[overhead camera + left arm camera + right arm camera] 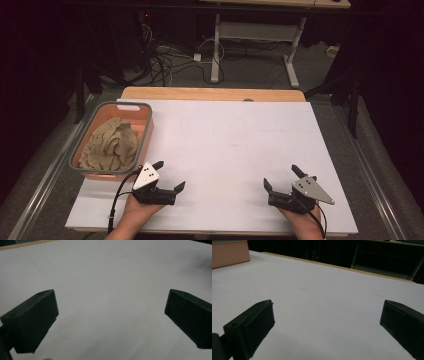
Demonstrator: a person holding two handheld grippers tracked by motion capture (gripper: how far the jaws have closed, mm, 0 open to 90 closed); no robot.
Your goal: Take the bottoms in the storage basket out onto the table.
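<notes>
Both black tongs, left (pixel 168 176) and right (pixel 281 176), sit wide open and hold nothing, low on the white desk (pixel 230 145). Farther back at the left, a crumpled tan cloth (pixel 110 145) lies inside the orange plastic basket (pixel 145 131). Soft folds could slip from 1 weak pinch, I think.

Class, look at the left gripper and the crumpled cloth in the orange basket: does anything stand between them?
Only the basket's own near wall. The left gripper sits open just outside it, and the cloth lies uncovered inside, so it is reachable from above.
</notes>
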